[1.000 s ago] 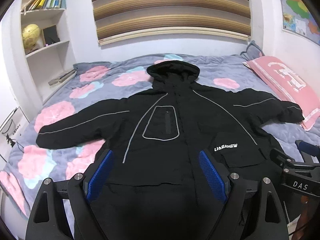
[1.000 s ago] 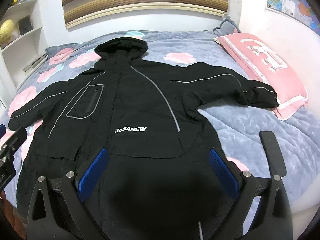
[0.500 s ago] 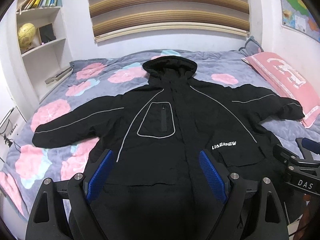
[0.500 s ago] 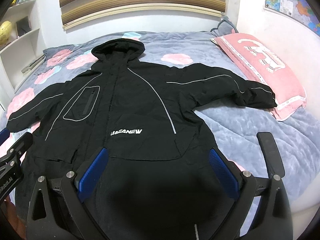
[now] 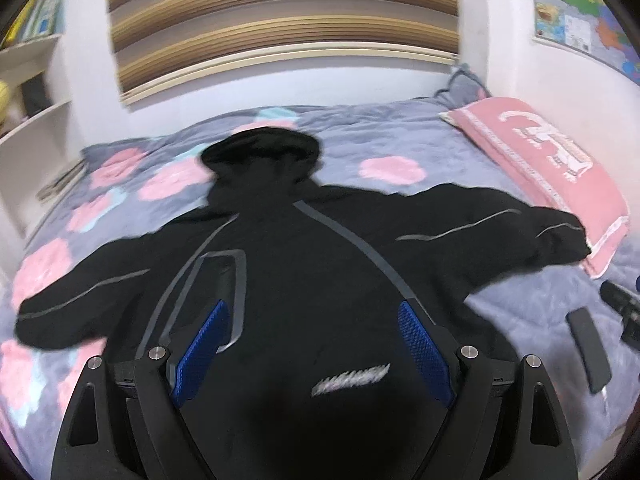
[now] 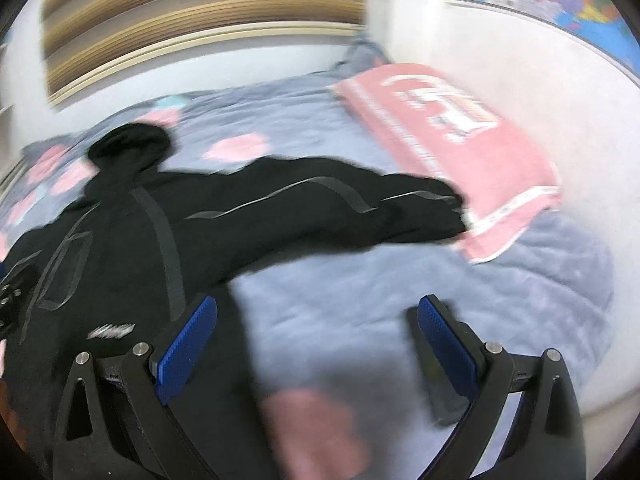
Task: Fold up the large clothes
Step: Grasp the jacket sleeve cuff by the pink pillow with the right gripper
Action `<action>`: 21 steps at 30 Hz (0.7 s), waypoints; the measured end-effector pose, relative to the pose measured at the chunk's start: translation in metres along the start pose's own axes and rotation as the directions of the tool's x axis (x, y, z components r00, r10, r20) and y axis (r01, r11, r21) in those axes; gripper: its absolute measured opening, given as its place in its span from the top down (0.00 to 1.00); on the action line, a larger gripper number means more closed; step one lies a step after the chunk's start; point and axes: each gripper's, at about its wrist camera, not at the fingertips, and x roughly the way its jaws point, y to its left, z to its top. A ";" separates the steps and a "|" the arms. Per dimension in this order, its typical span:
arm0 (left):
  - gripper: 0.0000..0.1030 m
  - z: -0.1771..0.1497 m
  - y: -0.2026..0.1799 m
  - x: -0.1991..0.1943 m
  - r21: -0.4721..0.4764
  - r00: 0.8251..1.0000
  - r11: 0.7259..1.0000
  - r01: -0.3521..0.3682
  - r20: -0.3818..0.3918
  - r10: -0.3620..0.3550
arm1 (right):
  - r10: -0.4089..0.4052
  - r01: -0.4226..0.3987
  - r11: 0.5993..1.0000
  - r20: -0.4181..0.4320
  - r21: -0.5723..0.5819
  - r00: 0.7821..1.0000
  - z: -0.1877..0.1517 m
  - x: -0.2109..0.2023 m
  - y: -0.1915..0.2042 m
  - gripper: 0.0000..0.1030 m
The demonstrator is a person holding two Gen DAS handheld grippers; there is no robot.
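Observation:
A black hooded jacket (image 5: 304, 264) with grey reflective stripes lies flat, front up, sleeves spread, on the bed (image 5: 432, 148). My left gripper (image 5: 312, 344) is open and empty above the jacket's lower front. My right gripper (image 6: 316, 340) is open and empty above the grey cover, just right of the jacket's body (image 6: 120, 248) and below its right sleeve (image 6: 320, 208). The right sleeve cuff (image 5: 560, 240) touches the pink pillow. Both views are motion-blurred.
A pink pillow (image 5: 552, 164) lies at the bed's right side, also in the right wrist view (image 6: 452, 132). A dark flat object (image 5: 588, 348) lies on the cover near the right edge. Shelves (image 5: 28, 92) stand at left. The wall is close at right.
Both grippers have swung to the right and moved forward over the bed. The right gripper now looks over bare cover and the right sleeve instead of the jacket's hem. The jacket has not moved.

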 end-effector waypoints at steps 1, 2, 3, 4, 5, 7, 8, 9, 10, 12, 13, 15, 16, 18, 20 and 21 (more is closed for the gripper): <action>0.15 0.005 -0.007 0.007 0.006 1.000 1.000 0.018 0.006 -0.018 | -0.020 0.020 1.000 0.014 0.014 1.000 0.007 0.009 -0.017 0.02; 0.15 0.012 -0.017 0.019 0.016 0.998 0.998 0.055 0.018 -0.055 | -0.034 0.034 0.999 0.020 0.024 0.999 0.012 0.016 -0.029 0.02; 0.15 0.019 -0.027 0.034 0.026 0.996 0.996 0.088 0.015 -0.088 | -0.041 0.040 0.998 0.019 0.038 0.999 0.020 0.029 -0.047 0.01; 0.15 0.023 -0.034 0.044 0.032 0.994 0.994 0.108 0.009 -0.108 | -0.034 0.034 0.998 0.007 0.056 0.999 0.028 0.044 -0.064 0.02; 0.15 0.030 -0.043 0.059 0.031 0.988 0.988 0.152 -0.008 -0.152 | -0.024 0.024 0.997 -0.005 0.074 1.000 0.035 0.059 -0.080 0.02; 0.15 0.040 -0.057 0.091 0.027 0.972 0.973 0.231 -0.052 -0.229 | 0.004 0.001 0.993 -0.041 0.116 0.999 0.045 0.090 -0.108 0.04; 0.15 0.043 -0.063 0.103 0.030 0.961 0.963 0.269 -0.070 -0.267 | 0.011 -0.001 0.989 -0.064 0.145 0.998 0.047 0.105 -0.120 0.06; 0.15 0.045 -0.071 0.117 0.043 0.948 0.950 0.309 -0.091 -0.304 | 0.023 -0.005 0.982 -0.090 0.187 0.996 0.050 0.123 -0.135 0.09; 0.15 0.047 -0.078 0.126 0.056 0.942 0.943 0.327 -0.100 -0.320 | 0.032 -0.008 0.975 -0.106 0.224 0.994 0.051 0.140 -0.148 0.09; 0.15 0.047 -0.093 0.151 0.089 0.927 0.929 0.360 -0.143 -0.346 | 0.062 -0.021 0.955 -0.131 0.295 0.989 0.051 0.168 -0.167 0.09; 0.15 0.047 -0.098 0.159 0.098 0.924 0.926 0.364 -0.164 -0.346 | 0.087 -0.031 0.940 -0.149 0.341 0.985 0.051 0.183 -0.178 0.10; 0.15 0.045 -0.106 0.174 0.099 0.919 0.924 0.369 -0.188 -0.347 | 0.130 -0.041 0.907 -0.184 0.420 0.974 0.052 0.211 -0.193 0.10; 0.15 0.041 -0.106 0.177 0.097 0.918 0.925 0.368 -0.195 -0.345 | 0.141 -0.036 0.889 -0.198 0.456 0.970 0.053 0.224 -0.199 0.10; 0.15 0.036 -0.111 0.189 0.096 0.919 0.927 0.363 -0.200 -0.339 | 0.164 -0.041 0.862 -0.201 0.505 0.966 0.055 0.243 -0.205 0.11; 0.15 0.033 -0.114 0.198 0.109 0.925 0.933 0.342 -0.213 -0.314 | 0.186 -0.053 0.852 -0.206 0.521 0.961 0.060 0.260 -0.209 0.25; 0.15 0.032 -0.110 0.200 0.113 0.926 0.934 0.338 -0.219 -0.308 | 0.194 -0.061 0.858 -0.211 0.511 0.958 0.062 0.265 -0.206 0.52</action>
